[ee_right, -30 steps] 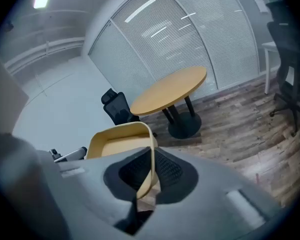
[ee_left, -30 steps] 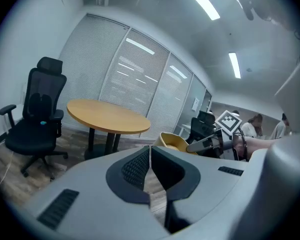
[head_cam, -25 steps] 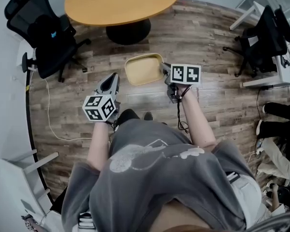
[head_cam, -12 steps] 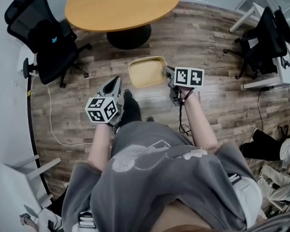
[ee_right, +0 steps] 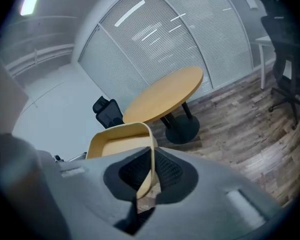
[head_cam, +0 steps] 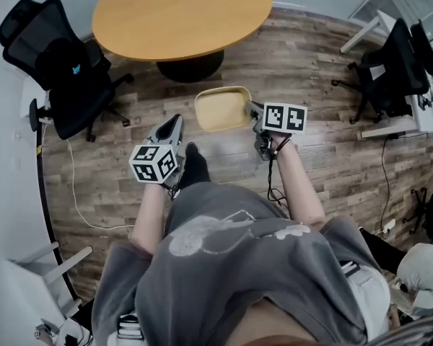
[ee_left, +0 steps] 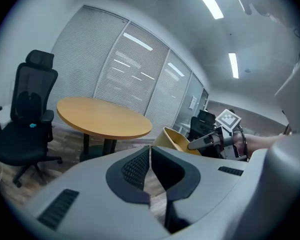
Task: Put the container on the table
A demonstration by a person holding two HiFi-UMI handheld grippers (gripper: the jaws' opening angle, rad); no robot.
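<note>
Fingers (ee_right: 168, 170), right gripper (ee_right: 151, 175): closed on the thin side wall of the container (head_cam: 221, 109). The wall is pinched edge-on between the two pads, and the tub's body is spread out to the left of the fingers and slightly ahead of them.

Fingers (ee_left: 132, 170), left gripper (ee_left: 150, 170): brought together with only a hairline slit between the pads; nothing is held or touched. This gripper is held low and to the left, apart from the container, which is seen beyond its tips to the right.

Container: shallow yellow tub, empty, opening upward, carried in the air above the wooden floor (head_cam: 310, 63). Its long axis is laid crosswise, running leftward from the right fingers; the grip is taken at its right end only.

Worktop (head_cam: 180, 13): round, wooden, on a dark pedestal. It lies ahead of the right fingers, beyond the container's far edge and not yet beneath it.

Judgement: the container is judged to be in transit. A forward reach by the right gripper, the nearer and only loaded one, is called for. With a one-ended grip, the free left end may sag.
</note>
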